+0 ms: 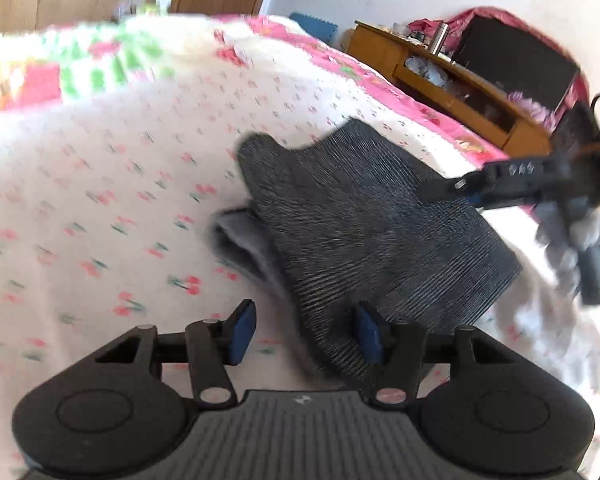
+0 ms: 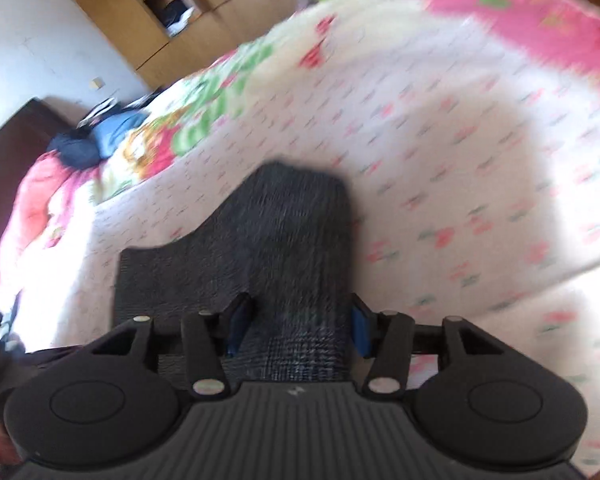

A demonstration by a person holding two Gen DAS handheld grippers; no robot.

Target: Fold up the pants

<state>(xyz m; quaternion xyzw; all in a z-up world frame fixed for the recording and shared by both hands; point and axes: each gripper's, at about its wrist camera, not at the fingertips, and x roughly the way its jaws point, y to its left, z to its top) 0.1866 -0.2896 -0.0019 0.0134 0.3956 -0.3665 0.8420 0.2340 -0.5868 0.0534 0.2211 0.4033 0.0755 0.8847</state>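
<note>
With both grippers spread and holding nothing, the dark pants lie folded in a thick bundle on the bed.

While the left gripper (image 1: pixel 304 330) stands open at the near edge of the pants (image 1: pixel 364 224) and the right gripper (image 2: pixel 298 322) hangs open above them, the ribbed cloth looks soft, light and limp, so I judge a corner or folded edge is the best hold. The cherry-print bedsheet (image 1: pixel 100 184) around is free; a wooden cabinet (image 1: pixel 452 76) stands well apart beyond the bed, and nothing blocks the way.
</note>
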